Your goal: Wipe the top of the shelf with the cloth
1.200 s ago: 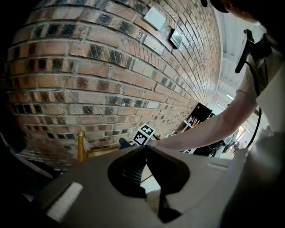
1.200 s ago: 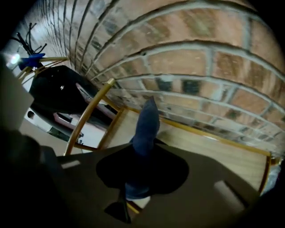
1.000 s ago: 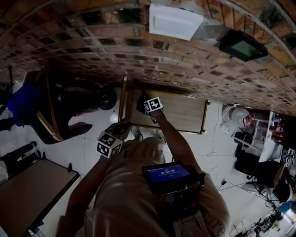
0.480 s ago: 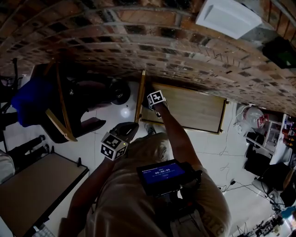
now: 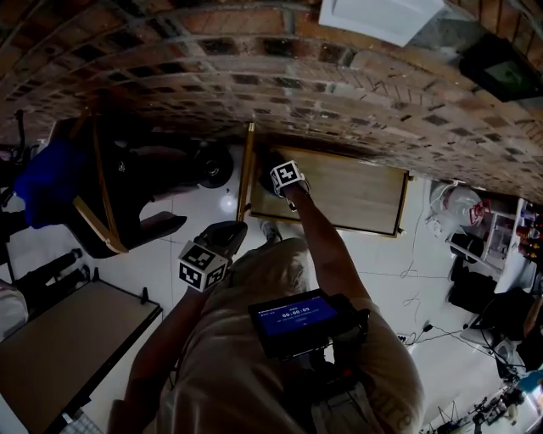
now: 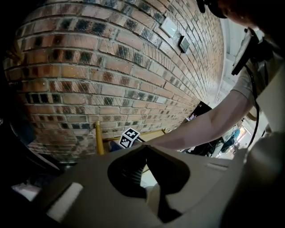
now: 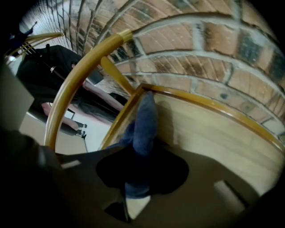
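Note:
The shelf top (image 5: 348, 197) is a pale wooden board with a yellow rail, set against the brick wall. At its left end my right gripper (image 5: 273, 169) is shut on a blue cloth (image 7: 143, 124). The cloth hangs from the jaws and presses on the shelf top (image 7: 213, 133) close to the back left corner, beside the curved rail (image 7: 84, 67). In the head view the cloth (image 5: 264, 162) is only a dark patch. My left gripper (image 5: 227, 231) is held back over the white floor, short of the shelf. It is shut (image 6: 146, 147) with nothing between its jaws.
A brick wall (image 5: 170, 76) runs behind the shelf, with a white panel (image 5: 377, 17) on it. A dark chair with something blue (image 5: 59, 182) stands at left, a brown table (image 5: 59, 352) at lower left. Bags and clutter (image 5: 475, 246) fill the right side.
The head view has swung a little. My right gripper keeps the cloth at the shelf's left end, shifting only slightly along it. The left gripper has hardly moved.

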The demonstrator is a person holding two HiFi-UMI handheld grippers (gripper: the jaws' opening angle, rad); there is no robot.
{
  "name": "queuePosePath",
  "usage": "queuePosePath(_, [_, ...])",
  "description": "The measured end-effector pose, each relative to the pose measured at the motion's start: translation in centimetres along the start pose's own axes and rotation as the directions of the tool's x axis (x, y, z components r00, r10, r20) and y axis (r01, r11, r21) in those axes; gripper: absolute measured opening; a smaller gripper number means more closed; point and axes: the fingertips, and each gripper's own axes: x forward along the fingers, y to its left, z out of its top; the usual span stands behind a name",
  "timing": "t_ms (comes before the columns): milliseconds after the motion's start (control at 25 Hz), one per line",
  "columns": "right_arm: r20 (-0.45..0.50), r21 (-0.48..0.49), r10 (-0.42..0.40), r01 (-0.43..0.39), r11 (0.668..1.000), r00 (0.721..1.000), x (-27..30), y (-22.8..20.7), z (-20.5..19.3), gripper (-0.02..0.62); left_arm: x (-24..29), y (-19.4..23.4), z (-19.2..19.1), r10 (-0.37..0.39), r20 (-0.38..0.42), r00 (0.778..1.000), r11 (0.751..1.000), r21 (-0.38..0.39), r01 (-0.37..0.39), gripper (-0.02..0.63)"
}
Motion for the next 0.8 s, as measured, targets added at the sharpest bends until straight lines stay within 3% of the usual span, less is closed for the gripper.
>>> queuePosePath(800, [-0.011,0.127,-0.087,0.088,0.988,0.996,-9.0,-18.0,-11.6,0.084,9.9,-11.7,3.4,-0.031,-0.031,0.999,0.999,0.022,0.032,0.003])
